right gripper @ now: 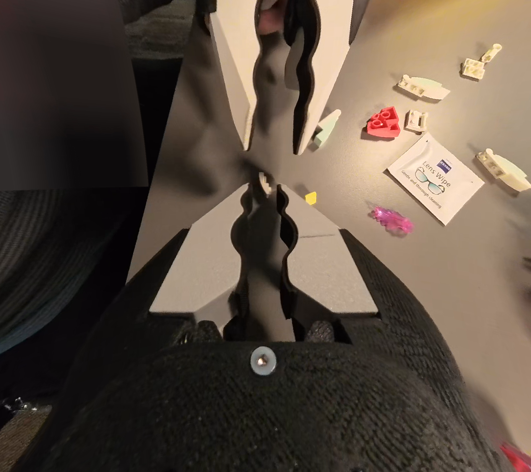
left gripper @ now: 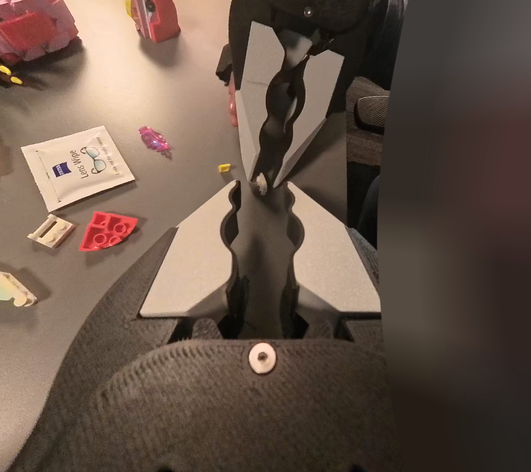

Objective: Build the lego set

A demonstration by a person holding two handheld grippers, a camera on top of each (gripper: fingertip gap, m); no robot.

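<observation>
1. Left hand-held gripper (left gripper: 263, 185): jaws apart with nothing between them, tips facing the right hand-held gripper (left gripper: 263, 180), which pinches a small white piece (left gripper: 261, 183) above the grey table (left gripper: 172, 84). Yellow piece (left gripper: 224, 168) just beside.
2. Right hand-held gripper (right gripper: 264, 186): narrow, clamped on the white piece (right gripper: 265, 183); left hand-held gripper (right gripper: 273, 152) opposite, open. Pink translucent piece (right gripper: 393, 221) well apart.
</observation>
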